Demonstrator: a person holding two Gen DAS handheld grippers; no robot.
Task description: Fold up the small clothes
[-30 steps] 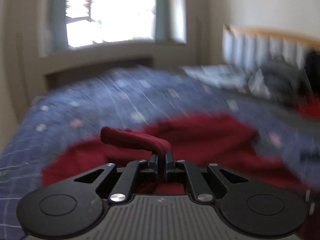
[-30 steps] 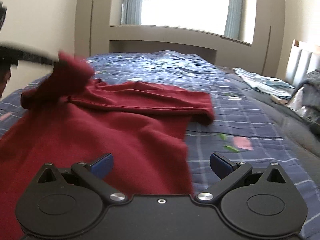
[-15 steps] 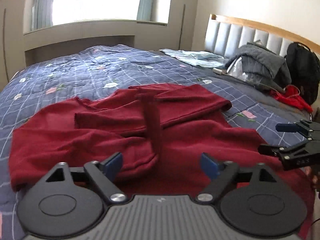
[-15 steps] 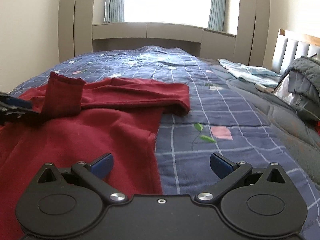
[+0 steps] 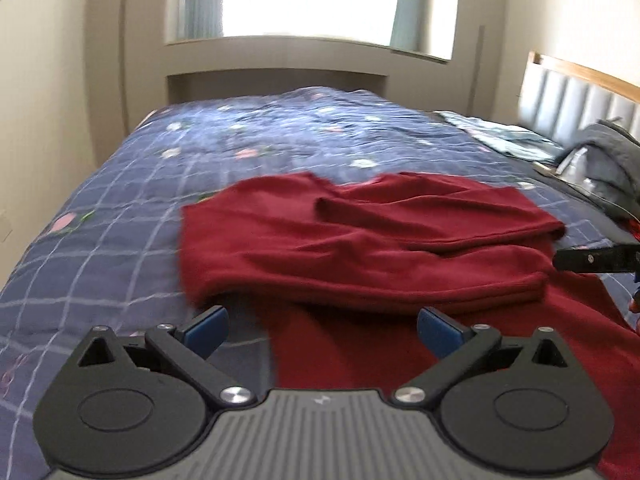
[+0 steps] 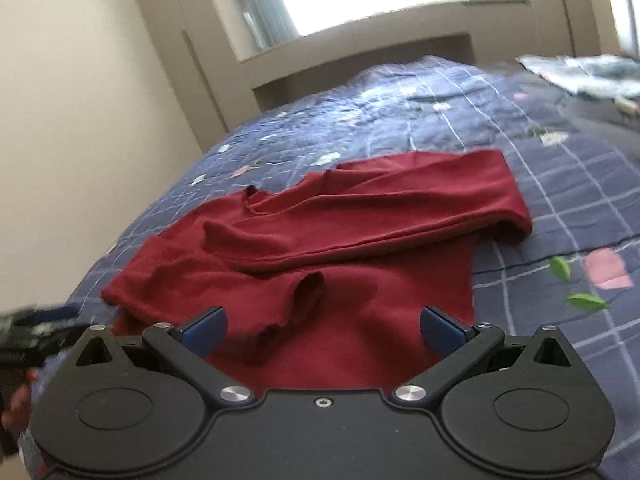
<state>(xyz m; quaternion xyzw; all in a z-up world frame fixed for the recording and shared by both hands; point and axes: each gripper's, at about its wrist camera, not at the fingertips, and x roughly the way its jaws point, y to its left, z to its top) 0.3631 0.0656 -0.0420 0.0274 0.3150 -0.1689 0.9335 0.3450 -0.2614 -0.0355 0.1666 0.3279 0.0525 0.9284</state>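
Observation:
A dark red long-sleeved top (image 5: pixel 360 240) lies on the blue checked bedspread (image 5: pixel 120 240), both sleeves folded across its chest. My left gripper (image 5: pixel 322 326) hovers over the near left edge of the top; its jaws are opening wide and no cloth is pinched between the blue pads (image 5: pixel 206 328). The right gripper (image 6: pixel 322 326) stands open above the top (image 6: pixel 360 216), low over its body, holding nothing. Each gripper shows in the other's view: the right one (image 5: pixel 592 260) at the right edge, the left one (image 6: pixel 36 324) blurred at the left edge.
The bed runs to a window sill (image 5: pixel 280 40) at the far end. A padded headboard (image 5: pixel 580 96), a grey jacket (image 5: pixel 600 156) and a pale folded cloth (image 6: pixel 580 72) sit on the right. A beige wall (image 6: pixel 80 120) borders the left side.
The left gripper let go of the red sleeve it was pinching, and its jaws spread wide. That sleeve now lies flat across the top. Both hands swung sideways.

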